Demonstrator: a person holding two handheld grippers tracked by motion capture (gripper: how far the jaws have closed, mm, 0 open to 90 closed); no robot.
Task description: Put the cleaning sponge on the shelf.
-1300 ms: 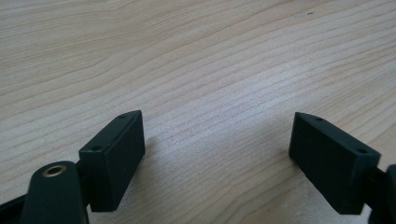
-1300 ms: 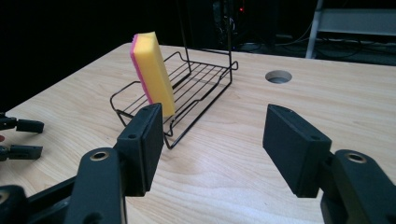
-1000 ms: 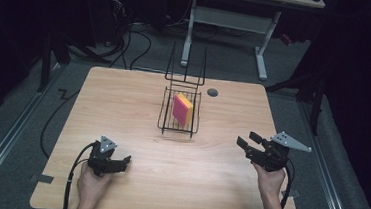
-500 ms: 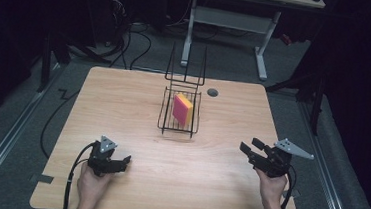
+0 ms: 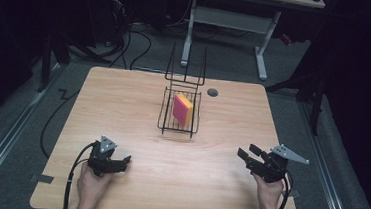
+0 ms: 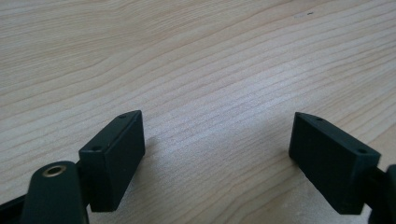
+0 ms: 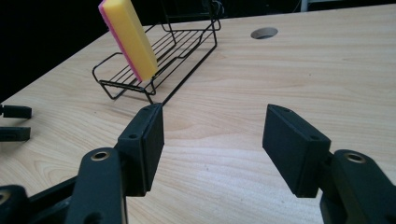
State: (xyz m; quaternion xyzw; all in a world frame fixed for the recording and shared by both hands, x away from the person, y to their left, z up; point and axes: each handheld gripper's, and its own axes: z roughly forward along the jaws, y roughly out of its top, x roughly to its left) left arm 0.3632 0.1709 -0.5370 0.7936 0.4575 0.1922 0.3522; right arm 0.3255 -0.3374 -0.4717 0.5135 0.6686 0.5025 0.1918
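Observation:
A black wire rack [image 5: 179, 118] stands mid-table with a yellow and pink sponge [image 5: 183, 109] leaning on edge inside it. In the right gripper view the sponge [image 7: 128, 37] tilts in the rack [image 7: 177, 51], well beyond my open right gripper [image 7: 215, 112], which holds nothing. That right gripper [image 5: 248, 152] hovers near the table's front right, pointing left towards the rack. My left gripper [image 5: 125, 161] rests low at the front left, pointing right. Its jaws [image 6: 217, 121] stand open over bare wood with nothing between them.
The wooden table [image 5: 123, 104] has a round cable hole [image 5: 212, 92] behind the rack. Cables trail from both grippers off the front edge. Another desk's legs [image 5: 263, 50] stand on the dark floor beyond. The left gripper's jaw tips [image 7: 14, 122] show far left in the right gripper view.
My right gripper has drawn back a little towards the table's front edge and stays open. The left gripper, the rack and the sponge have not moved.

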